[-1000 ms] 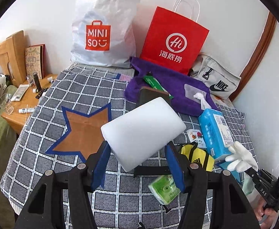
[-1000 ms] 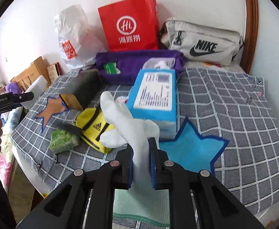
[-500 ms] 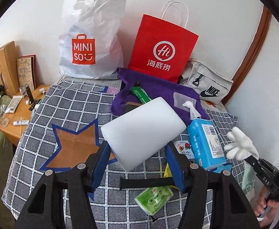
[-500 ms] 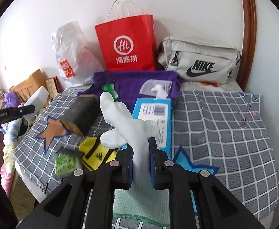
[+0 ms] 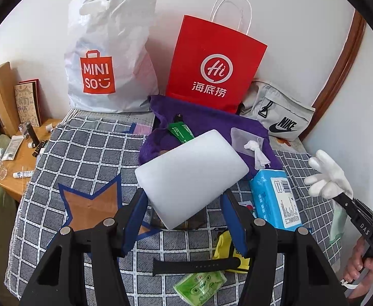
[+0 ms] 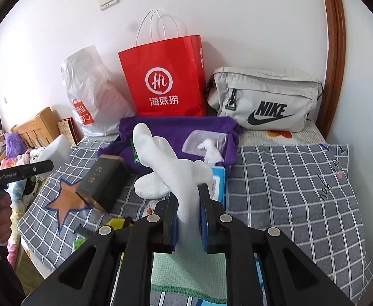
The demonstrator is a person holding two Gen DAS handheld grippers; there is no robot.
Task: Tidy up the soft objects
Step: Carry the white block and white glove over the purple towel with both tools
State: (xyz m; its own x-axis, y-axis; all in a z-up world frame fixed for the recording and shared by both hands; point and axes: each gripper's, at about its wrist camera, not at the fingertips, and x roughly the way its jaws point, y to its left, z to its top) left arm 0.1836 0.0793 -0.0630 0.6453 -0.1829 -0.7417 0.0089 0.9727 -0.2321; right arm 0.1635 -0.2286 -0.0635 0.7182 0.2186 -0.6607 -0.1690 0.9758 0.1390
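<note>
My left gripper [image 5: 183, 211] is shut on a white foam block [image 5: 191, 176], held above the grey checked cloth [image 5: 89, 153]. An orange star [image 5: 89, 209] with blue edging lies on the cloth below and to the left of the block. My right gripper [image 6: 188, 219] is shut on a white glove [image 6: 168, 165], whose fingers stick up above the bed; a pale green cloth [image 6: 189, 272] hangs under it. The same white glove [image 5: 326, 178] shows at the right edge of the left wrist view. A blue star shape is mostly hidden under the blue tissue pack [image 5: 275, 199].
Against the wall stand a white Miniso bag [image 5: 110, 58], a red paper bag [image 5: 211, 68] and a grey Nike pouch [image 6: 265, 99]. A purple towel [image 6: 176, 130], dark box [image 6: 102, 181], yellow pouch [image 5: 227, 250], green packet [image 5: 199, 285] and black strap [image 5: 196, 266] lie on the bed. A wooden side table [image 5: 20, 158] stands left.
Both grippers have risen and drawn back from the bed with the foam block and the glove still held. The items on the cloth look smaller and farther away.
</note>
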